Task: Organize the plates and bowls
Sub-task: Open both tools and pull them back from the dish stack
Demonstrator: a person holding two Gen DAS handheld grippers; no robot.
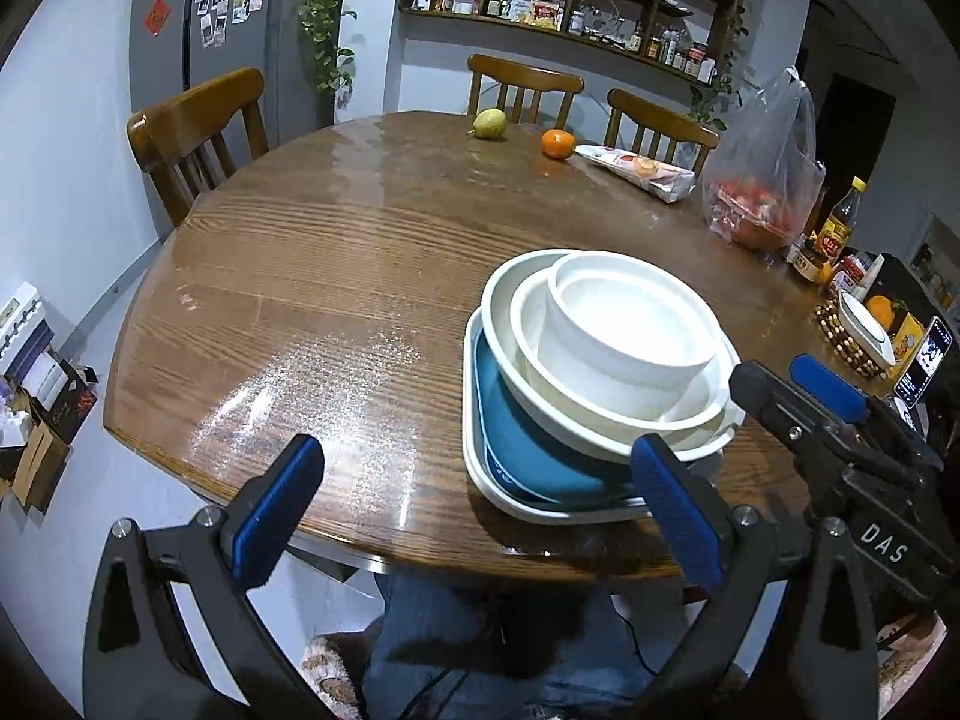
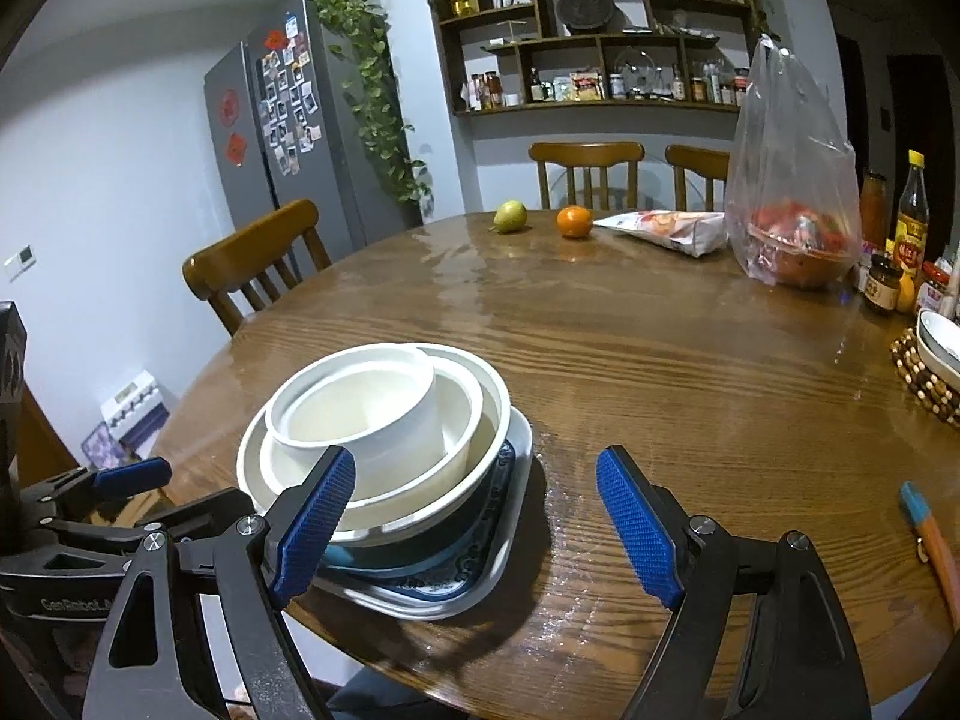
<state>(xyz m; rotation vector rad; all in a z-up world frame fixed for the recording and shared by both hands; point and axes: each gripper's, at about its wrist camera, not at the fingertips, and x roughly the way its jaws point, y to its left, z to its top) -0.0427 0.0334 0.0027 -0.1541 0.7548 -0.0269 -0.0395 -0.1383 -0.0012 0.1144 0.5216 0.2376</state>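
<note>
On the glossy round wooden table [image 1: 336, 276], three nested white bowls [image 1: 624, 330] top a blue square plate [image 1: 516, 450]; left gripper [image 1: 480, 510], right gripper [image 2: 474, 531] jaws wide, "DAS" lettering visible.

The room is rather dim, with cool indoor light from above. Pale glare lies on the glossy table [image 1: 336, 276], strongest along its middle and near edge. Both views bend strongly at the edges, with black corners. Far shelves [image 2: 600, 30] look slightly soft.
</note>
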